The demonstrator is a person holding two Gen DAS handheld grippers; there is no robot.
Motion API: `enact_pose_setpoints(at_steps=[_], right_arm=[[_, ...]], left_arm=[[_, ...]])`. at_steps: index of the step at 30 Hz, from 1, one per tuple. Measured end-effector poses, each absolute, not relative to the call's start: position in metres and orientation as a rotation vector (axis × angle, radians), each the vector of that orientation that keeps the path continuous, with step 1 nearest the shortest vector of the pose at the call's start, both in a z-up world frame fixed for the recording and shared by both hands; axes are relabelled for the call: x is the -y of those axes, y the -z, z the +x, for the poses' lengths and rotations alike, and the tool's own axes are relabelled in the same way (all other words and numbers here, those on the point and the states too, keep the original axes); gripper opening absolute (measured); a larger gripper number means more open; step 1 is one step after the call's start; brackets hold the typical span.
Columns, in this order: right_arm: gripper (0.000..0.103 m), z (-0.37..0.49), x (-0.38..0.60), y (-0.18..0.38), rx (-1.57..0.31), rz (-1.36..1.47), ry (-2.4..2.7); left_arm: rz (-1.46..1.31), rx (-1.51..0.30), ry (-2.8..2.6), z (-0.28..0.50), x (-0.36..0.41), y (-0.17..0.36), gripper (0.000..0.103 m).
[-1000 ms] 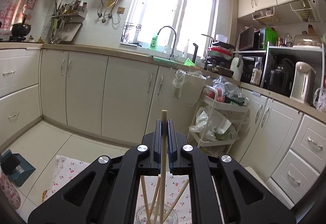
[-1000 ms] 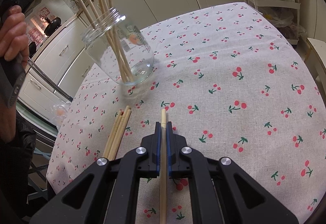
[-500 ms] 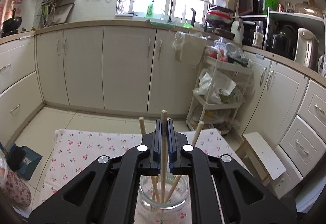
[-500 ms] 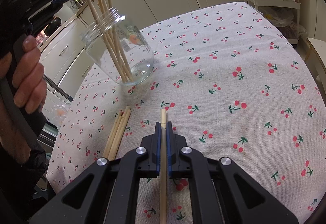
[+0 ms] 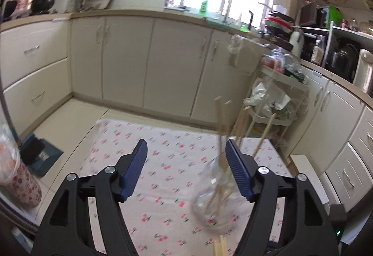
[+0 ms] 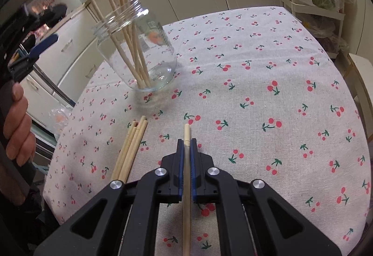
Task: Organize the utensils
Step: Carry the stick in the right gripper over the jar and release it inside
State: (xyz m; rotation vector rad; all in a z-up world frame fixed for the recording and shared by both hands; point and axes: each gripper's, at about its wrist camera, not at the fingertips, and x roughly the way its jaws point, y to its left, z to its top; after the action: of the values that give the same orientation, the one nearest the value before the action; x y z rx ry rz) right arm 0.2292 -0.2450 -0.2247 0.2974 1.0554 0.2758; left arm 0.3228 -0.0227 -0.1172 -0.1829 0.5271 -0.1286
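The left gripper (image 5: 185,151) is seen with its jaws standing wide and nothing between them; they have just been opening, and the chopstick it carried appears to have been let go into the glass jar (image 6: 137,51), though motion blur in the left wrist view leaves that only probable. The jar stands upright on the cherry-print tablecloth (image 6: 256,74), with several chopsticks (image 6: 127,46) leaning inside it and fanned out above the rim. The right gripper (image 6: 186,143) is closed narrowly on a single chopstick (image 6: 186,186), which runs lengthwise between the pads with its tip projecting a little beyond them, low over the cloth. Just beside it on the left, a small bundle of loose chopsticks (image 6: 131,146) lies flat on the cloth, near the table's front edge and apart from the jar. The step in hand is judged to be the drop-off of one stick by the left side, while the right side's stick is already gripped and waiting. The next move would call for the held chopstick to be lifted, tipped toward upright and brought over the jar's mouth, clear of the sticks already leaning there, before the jaws are parted. The bundle is not yet sorted.
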Motion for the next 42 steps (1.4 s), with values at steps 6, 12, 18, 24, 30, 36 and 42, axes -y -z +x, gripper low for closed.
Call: enact_pose_setpoints(at_steps=[6, 12, 18, 24, 30, 36, 42], right_arm=[[0.006, 0.231, 0.230, 0.220, -1.093, 0.143, -0.254], [0.006, 0.226, 0.210, 0.218, -1.071, -0.026, -0.212], [0.006, 0.228, 0.227, 0.219, -1.081, 0.153, -0.208], [0.006, 0.231, 0.262, 0.210, -1.004, 0.508, -0.247], [0.006, 0.241, 0.267, 0.147, -0.765, 0.569, -0.256], [0.006, 0.260, 0.253, 0.089, -0.560, 0.522, -0.253], [0.006, 0.272, 0.245, 0.061, -0.436, 0.464, -0.207]], left_arm=[[-0.234, -0.626, 0.056, 0.309, -0.007, 0.164, 0.068], [-0.281, -0.644, 0.033, 0.303, -0.020, 0.190, 0.073], [-0.344, -0.693, 0.027, 0.304, -0.027, 0.214, 0.075], [-0.361, -0.661, 0.033, 0.304, -0.027, 0.213, 0.078], [-0.396, -0.666, 0.026, 0.306, -0.032, 0.217, 0.078], [-0.398, -0.663, 0.023, 0.306, -0.033, 0.217, 0.079], [-0.396, -0.663, 0.021, 0.306, -0.033, 0.216, 0.079]])
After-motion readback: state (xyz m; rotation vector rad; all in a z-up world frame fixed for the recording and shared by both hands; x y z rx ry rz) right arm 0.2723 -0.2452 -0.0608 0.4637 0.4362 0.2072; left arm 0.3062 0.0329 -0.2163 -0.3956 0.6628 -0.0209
